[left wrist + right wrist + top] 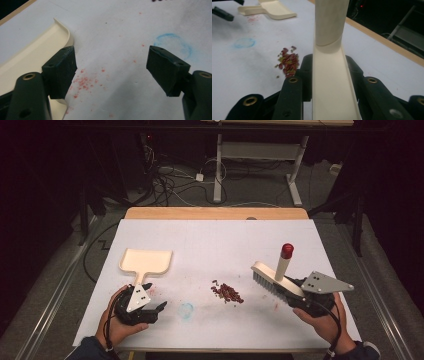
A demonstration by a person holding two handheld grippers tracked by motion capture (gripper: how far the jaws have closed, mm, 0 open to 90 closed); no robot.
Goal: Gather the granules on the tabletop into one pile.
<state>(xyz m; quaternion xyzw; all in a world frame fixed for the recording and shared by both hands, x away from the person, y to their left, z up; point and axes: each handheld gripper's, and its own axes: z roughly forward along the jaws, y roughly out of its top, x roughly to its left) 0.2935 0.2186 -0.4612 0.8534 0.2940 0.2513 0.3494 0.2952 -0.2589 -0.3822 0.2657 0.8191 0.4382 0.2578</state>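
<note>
Nearest us, our left gripper (146,308) rests low on the counter (215,240) with its jaws spread wide and nothing between them; one jaw sits just beside the dustpan's handle in the left gripper view. Our right gripper (294,296) has its jaws clenched on the back of the brush (272,279), bristles pointing down toward the counter and the red-capped handle standing up at a tilt.

Between the two hands lies the small pile of reddish seeds (227,292), apart from the brush and well apart from the dustpan (146,261), which lies flat farther back on the left with its mouth facing away from us. A faint blue ring (186,309) and pink specks mark the paper near our left hand.

We judge the risk to be scatter: the dustpan is not yet held, so a sweep now would push seeds past it or shove it away. A fast stroke could also flick seeds off the counter, and the grip near the brush's end could let it twist.
</note>
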